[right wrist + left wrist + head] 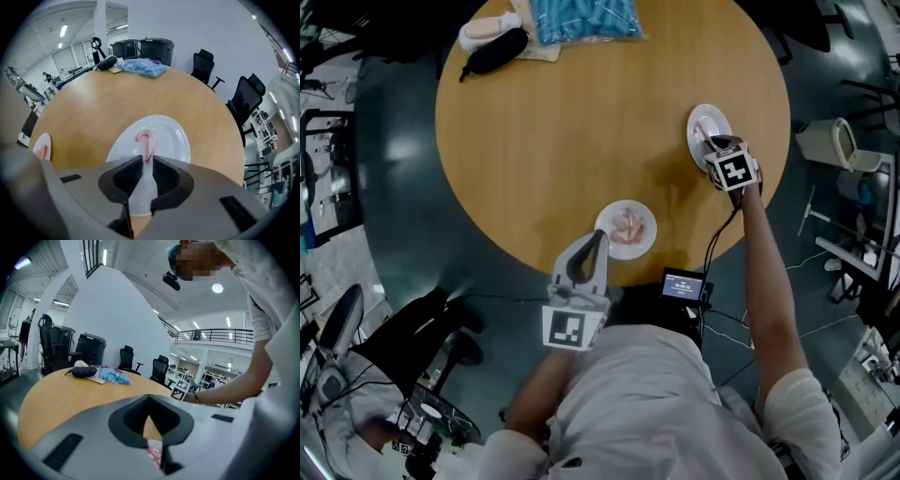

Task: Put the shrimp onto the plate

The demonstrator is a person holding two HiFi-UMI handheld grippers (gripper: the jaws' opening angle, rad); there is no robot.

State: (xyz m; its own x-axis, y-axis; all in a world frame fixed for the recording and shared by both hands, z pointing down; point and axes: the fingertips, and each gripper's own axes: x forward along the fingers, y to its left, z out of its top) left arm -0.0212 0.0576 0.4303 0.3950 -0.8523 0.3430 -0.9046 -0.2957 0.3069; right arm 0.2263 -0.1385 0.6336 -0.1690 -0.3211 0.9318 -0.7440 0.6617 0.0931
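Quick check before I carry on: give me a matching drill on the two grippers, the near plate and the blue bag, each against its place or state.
Things:
1. left gripper
2. right gripper
3. near plate
4. blue bag

Places or states:
A. at the far side of the table
B. jaws apart, over the far plate with its single shrimp
C. holds a pile of shrimp
D. jaws together, nothing between them

Pairs: 1-D, 2-B, 3-C, 4-A
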